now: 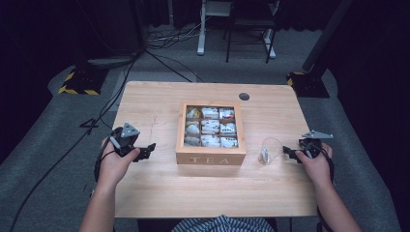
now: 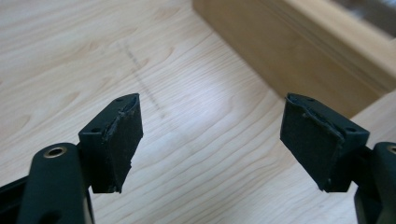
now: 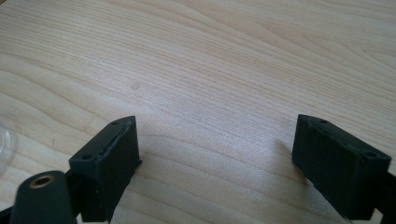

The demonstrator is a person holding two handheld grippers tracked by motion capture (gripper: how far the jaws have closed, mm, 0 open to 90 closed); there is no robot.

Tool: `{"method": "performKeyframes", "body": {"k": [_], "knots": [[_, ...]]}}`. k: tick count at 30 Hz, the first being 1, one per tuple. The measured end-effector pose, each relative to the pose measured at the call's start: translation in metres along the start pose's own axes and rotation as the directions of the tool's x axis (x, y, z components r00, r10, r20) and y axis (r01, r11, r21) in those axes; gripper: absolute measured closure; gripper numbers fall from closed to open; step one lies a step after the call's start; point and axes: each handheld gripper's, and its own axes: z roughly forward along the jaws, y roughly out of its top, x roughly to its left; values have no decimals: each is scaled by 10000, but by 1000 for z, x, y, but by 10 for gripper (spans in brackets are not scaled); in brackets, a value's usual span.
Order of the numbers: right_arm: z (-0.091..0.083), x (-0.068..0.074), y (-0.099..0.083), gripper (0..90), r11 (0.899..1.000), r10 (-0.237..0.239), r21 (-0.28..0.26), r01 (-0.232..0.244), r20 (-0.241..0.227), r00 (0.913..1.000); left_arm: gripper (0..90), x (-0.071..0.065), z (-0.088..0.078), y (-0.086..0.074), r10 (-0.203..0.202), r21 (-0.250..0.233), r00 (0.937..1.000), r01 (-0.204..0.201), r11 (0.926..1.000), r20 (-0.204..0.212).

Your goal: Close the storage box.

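A wooden box (image 1: 211, 158) marked TEA stands open at the middle of the table, its compartments holding several tea bags (image 1: 210, 126). Right of it is a clear cup (image 1: 270, 150) with a tea bag inside. My left gripper (image 1: 145, 152) is low over the table just left of the box, open and empty. In the left gripper view its jaws (image 2: 210, 140) stand wide apart over bare wood, with the box wall (image 2: 299, 60) ahead on the right. My right gripper (image 1: 288, 152) rests open beside the cup. Its jaws (image 3: 217, 158) hold nothing, and the cup's rim (image 3: 3, 144) shows at the left edge.
The light wooden table (image 1: 159, 193) has a round cable hole (image 1: 244, 96) at the back. Cables (image 1: 121, 82) trail over the grey floor at the left. Stand bases with yellow-black stripes (image 1: 77, 87) and furniture legs (image 1: 200, 43) lie beyond the table.
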Motion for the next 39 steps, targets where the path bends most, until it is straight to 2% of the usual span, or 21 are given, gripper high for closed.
{"method": "performKeyframes", "body": {"k": [4,7,15,18,20,23,26,30,39], "knots": [[0,0,0,148,10000,-8,-1,8,1,10000,211,10,8,-8,-40,322,9996,49,9995,-292],[0,0,0,148,10000,-7,-3,7,1,10000,211,16,15,-14,-127,471,9997,138,9988,-226],[0,0,0,149,10000,-8,-4,8,-1,10000,206,29,31,-30,-675,800,9965,713,9942,-495],[0,0,0,149,10000,-8,-2,8,-2,10000,204,31,38,-35,-611,1110,9948,699,9914,-809],[0,0,0,148,10000,-8,-2,8,0,10000,204,31,41,-37,-701,1148,9947,785,9903,-758],[0,0,0,148,10000,-9,-3,9,-1,10000,200,33,45,-41,-591,1250,9954,682,9898,-754],[0,0,0,149,10000,-8,-4,8,-1,10000,176,35,48,-45,-796,1002,9950,854,9913,-603],[0,0,0,148,10000,3,1,-3,-4,10000,153,37,51,-49,-632,591,9974,652,9961,-353],[0,0,0,148,10000,-22,1,22,-23,10000,107,38,54,-47,-608,649,9977,627,9959,-309]]}}
